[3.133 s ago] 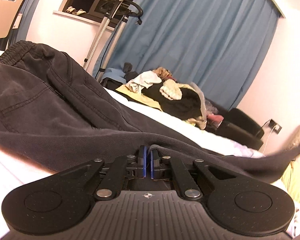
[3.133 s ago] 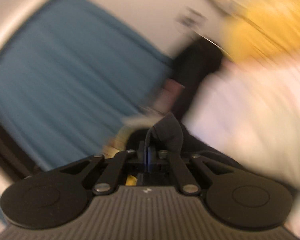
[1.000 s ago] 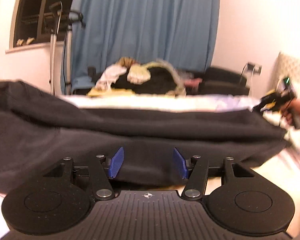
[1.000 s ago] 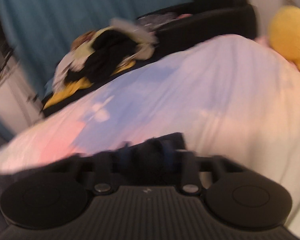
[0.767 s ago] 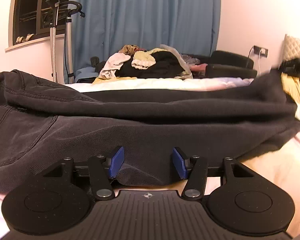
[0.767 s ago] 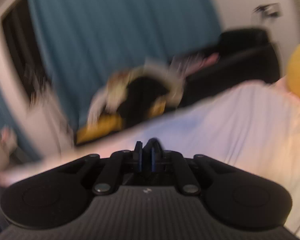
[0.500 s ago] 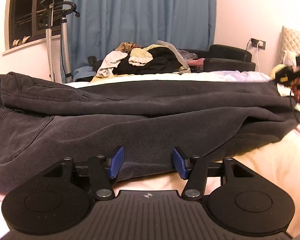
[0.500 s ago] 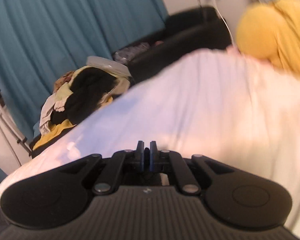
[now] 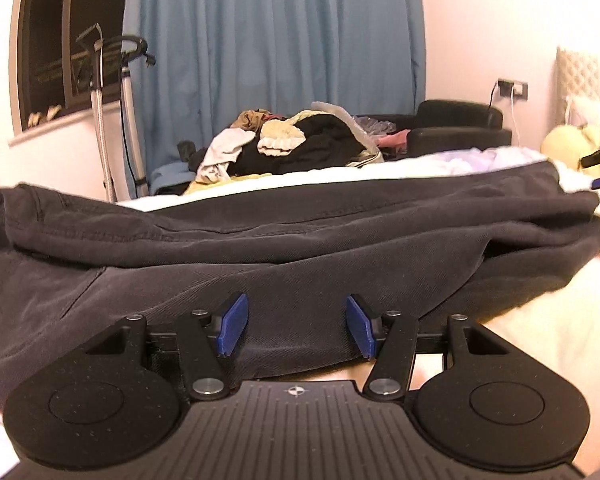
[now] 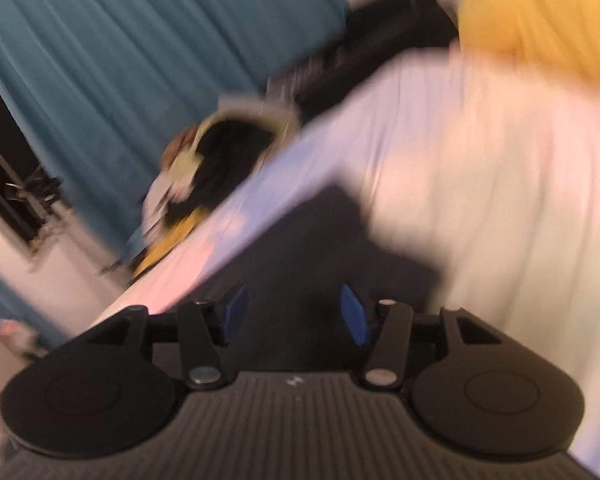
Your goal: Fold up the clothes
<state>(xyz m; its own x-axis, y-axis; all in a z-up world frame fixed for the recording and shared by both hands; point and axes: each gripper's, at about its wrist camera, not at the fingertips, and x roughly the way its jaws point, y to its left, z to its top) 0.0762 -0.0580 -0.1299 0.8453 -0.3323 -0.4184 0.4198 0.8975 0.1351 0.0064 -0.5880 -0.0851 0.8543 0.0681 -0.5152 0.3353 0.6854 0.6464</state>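
The right gripper [image 10: 292, 312] has just let go — half a second ago its blue pads were pinched together on a bit of dark cloth, and now they stand wide apart with nothing between them, the view smeared with motion and tilted hard. The left gripper [image 9: 296, 328] was already spread a second ago and is spread the same way now, empty, parked low at the near edge of the dark trousers [image 9: 300, 248]. So both ends are released, and that reads as one fold completed: from the left wrist the trousers lie doubled lengthwise across the bed [image 9: 540, 344], one leg stacked on the other, a stitched seam running along the upper layer and the waistband end bunched up at the far left. The lie looks settled, no cloth in the air. Relative to the left gripper, the folded edge sits just beyond the open pads, close enough that it may be touching them, though I can't say for certain. From the right wrist, a dark corner of the same garment [image 10: 324, 248] lies straight ahead of the open fingers, flat on the pale sheet [image 10: 500, 184] — apart from them, not held. My judgement: the next job is a crosswise fold, and both grippers would need a fresh hold on the cloth. The heap of unfolded laundry [image 9: 292, 148] waits beyond the bed in front of the blue curtain [image 9: 276, 32].
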